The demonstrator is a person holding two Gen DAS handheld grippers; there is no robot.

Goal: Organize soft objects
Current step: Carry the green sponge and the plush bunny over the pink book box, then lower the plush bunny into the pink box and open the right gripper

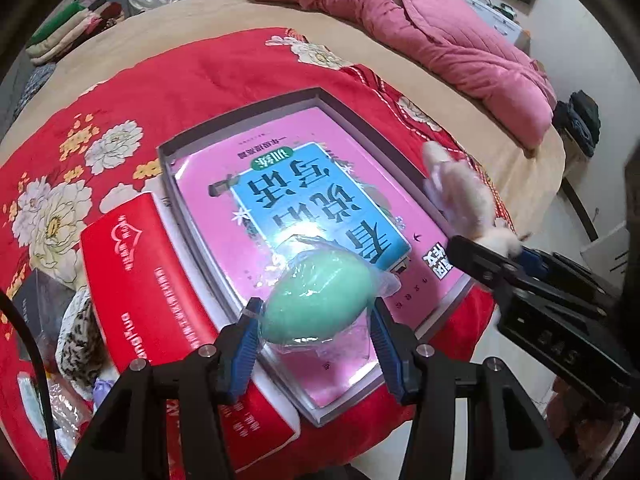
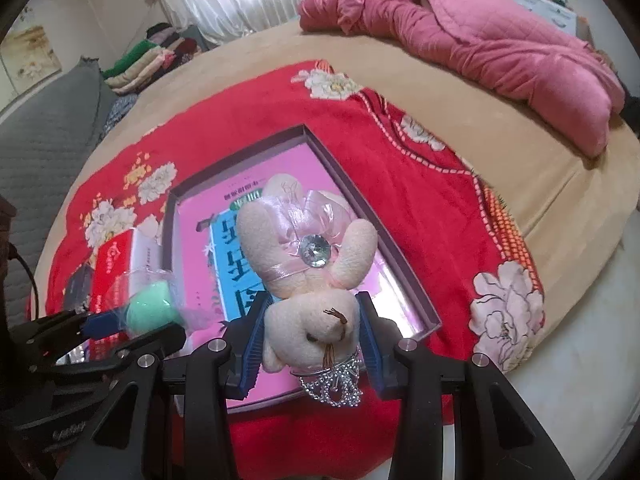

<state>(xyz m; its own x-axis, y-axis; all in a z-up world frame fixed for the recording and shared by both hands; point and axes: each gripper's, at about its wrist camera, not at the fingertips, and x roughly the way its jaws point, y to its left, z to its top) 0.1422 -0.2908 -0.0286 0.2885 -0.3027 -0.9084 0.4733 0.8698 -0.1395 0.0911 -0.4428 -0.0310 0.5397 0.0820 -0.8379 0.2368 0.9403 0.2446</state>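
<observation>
Clearly, the left gripper [image 1: 316, 344] is clamped on the green sponge egg [image 1: 318, 296] in its clear wrapper, and it holds the egg above the near end of the shallow box [image 1: 240, 108], most likely because the box is the place where the soft things are collected. To the right, the right gripper [image 2: 312, 344] squeezes the head of the plush bunny [image 2: 308, 268], so the body with the ribbon hangs forward over the pink book [image 2: 288, 164] which lies inside this box. Both toys seem ready to be put down on the book, and neither one touches it yet.
</observation>
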